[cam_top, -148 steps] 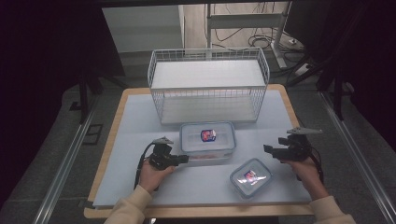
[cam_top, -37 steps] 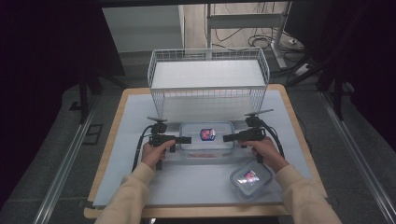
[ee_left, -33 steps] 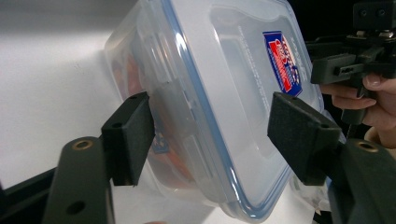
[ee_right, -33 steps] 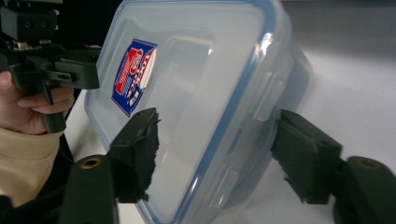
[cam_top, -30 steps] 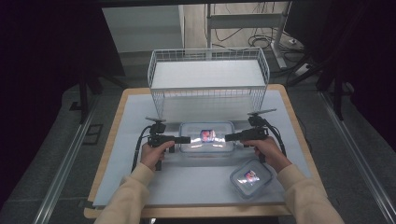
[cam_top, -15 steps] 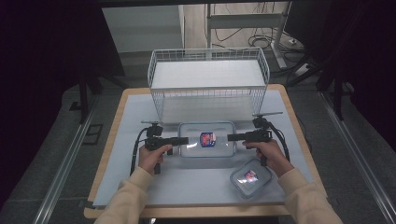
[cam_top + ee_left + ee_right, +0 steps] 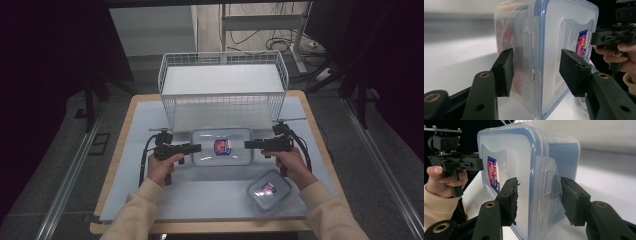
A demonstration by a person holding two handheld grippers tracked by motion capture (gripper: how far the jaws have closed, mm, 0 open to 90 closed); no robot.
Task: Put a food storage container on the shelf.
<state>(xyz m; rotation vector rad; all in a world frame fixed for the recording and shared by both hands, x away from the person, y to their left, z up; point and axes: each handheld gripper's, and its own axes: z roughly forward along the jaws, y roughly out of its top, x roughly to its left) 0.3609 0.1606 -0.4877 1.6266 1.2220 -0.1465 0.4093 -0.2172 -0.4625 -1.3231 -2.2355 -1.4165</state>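
Centrally on the pale mat (image 7: 150, 175) lies a clear plastic box (image 7: 222, 146) with a blue-edged snap lid and a red and blue label, just in front of the white wire basket (image 7: 223, 87). At each short end of this box sits a gripper, both pointing inward at it. The left gripper (image 7: 192, 147) reaches the box's left end; in the left gripper view its two black jaws stand apart on either side of the box's edge and lid latch (image 7: 528, 45), with a gap showing between each pad and the plastic, so it is open and has hold of nothing. The right gripper (image 7: 250, 145) meets the right end in the same way; in the right gripper view its jaws straddle the latch (image 7: 547, 182) there, wide enough that they do not clamp it. A hand in a cream sleeve holds each gripper. Near the right forearm, toward the front edge of the mat, a smaller square box (image 7: 268, 190) with a lid lies well apart from the big one. The mat covers a wooden table (image 7: 122, 125).
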